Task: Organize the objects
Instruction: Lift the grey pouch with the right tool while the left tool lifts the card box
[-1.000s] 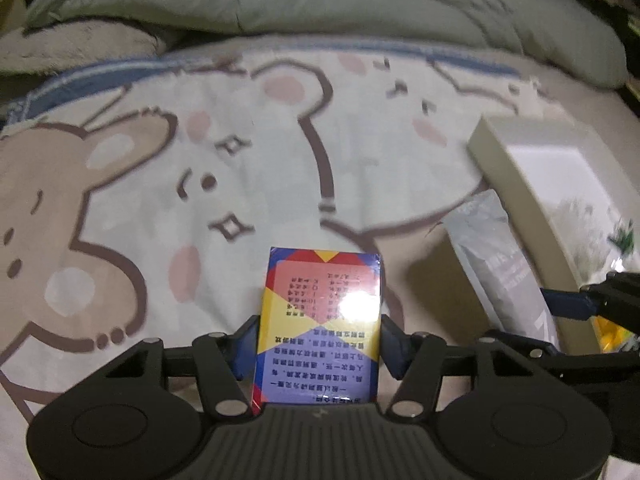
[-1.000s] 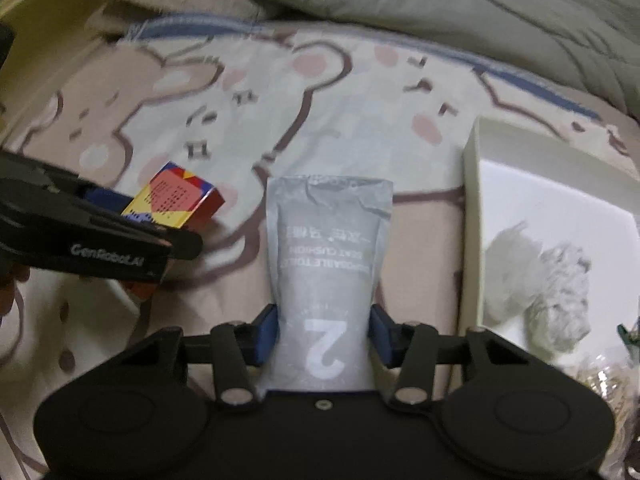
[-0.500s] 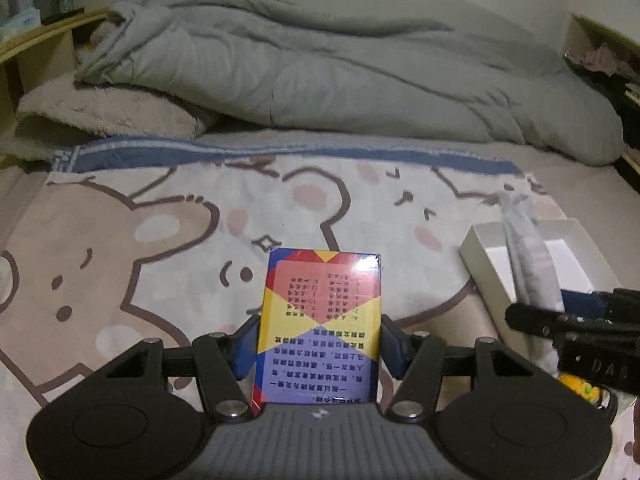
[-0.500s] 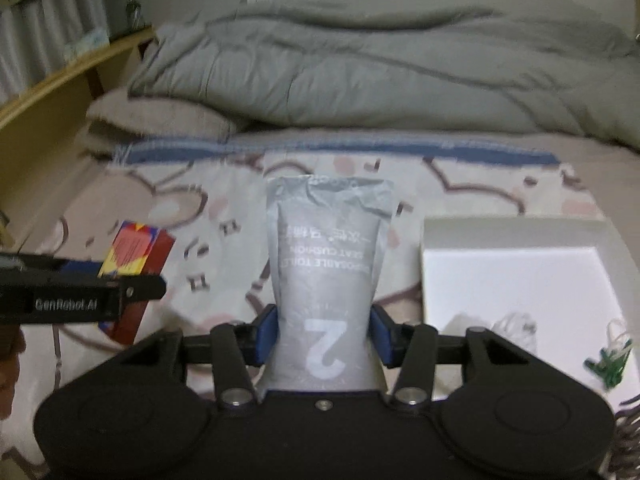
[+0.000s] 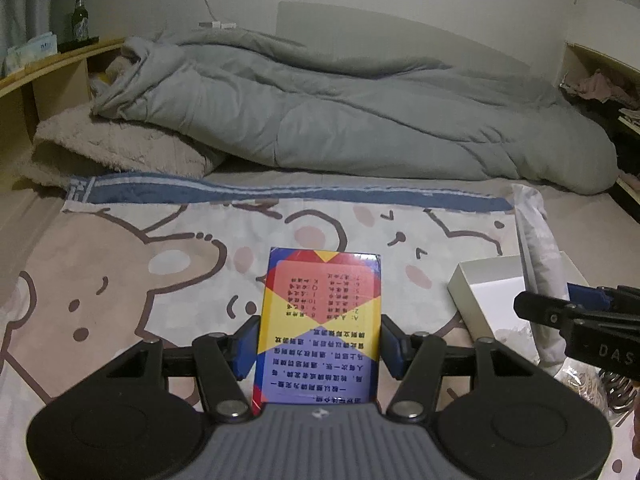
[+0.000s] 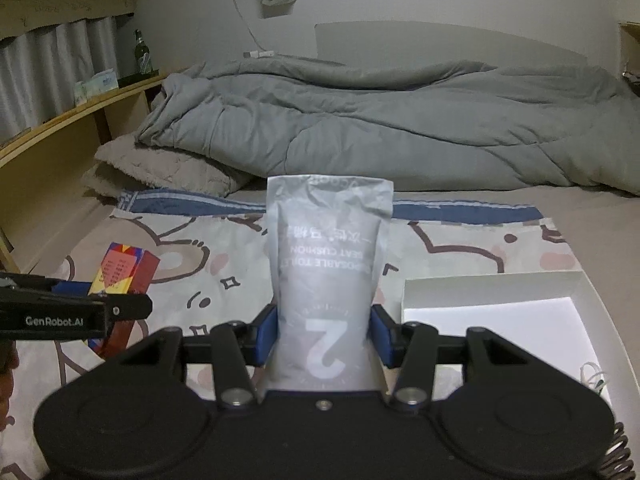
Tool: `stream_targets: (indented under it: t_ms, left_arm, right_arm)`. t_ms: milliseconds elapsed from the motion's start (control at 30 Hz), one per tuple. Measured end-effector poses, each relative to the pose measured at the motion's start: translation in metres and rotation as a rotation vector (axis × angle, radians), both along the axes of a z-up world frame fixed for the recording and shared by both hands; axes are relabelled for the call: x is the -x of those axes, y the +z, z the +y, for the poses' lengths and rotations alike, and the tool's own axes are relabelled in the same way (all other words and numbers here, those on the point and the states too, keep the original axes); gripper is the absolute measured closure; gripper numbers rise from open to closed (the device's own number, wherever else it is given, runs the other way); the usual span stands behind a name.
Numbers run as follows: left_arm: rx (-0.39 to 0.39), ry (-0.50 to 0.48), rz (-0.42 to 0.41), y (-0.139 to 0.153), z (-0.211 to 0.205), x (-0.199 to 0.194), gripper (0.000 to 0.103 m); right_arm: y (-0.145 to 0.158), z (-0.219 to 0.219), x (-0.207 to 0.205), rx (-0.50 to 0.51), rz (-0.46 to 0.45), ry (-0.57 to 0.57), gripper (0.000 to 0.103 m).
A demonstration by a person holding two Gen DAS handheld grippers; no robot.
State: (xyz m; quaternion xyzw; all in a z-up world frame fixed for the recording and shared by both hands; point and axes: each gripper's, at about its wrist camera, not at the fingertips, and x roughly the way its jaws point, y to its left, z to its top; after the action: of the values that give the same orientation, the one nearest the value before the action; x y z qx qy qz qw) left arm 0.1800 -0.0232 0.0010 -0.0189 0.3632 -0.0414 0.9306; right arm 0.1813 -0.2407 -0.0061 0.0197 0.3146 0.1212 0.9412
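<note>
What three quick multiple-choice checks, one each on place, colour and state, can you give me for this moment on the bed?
1. Where is the white open box?
A. To the right of the gray pouch
B. On the wooden shelf
C. Under the duvet

2. What colour are the gripping pads on the left gripper?
A. Green
B. Blue
C. White

3. What is the right gripper doing?
A. Standing open and empty
B. Shut on a bottle
C. Shut on the gray pouch

Answers: 1 A, the right wrist view shows the box lying right of the pouch on the cartoon bear blanket. 2 B, blue pads press the colourful card box. 3 C, both pads pinch the pouch's lower sides.
</note>
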Motion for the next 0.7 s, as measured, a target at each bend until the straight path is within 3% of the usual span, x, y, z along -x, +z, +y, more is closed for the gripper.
stream_targets:
  t_ms: [467,700]
  left_arm:
    - [0.014,-0.021,-0.055,0.025,-0.016,-0.004,0.042]
    - [0.016,-0.050,-0.081,0.031,-0.047,-0.022,0.042]
  right_arm:
    - [0.027,-0.006,-0.004,0.076,-0.057,0.068,0.053]
    - [0.032,-0.035,-0.023,0.093,-0.068,0.027,0.052]
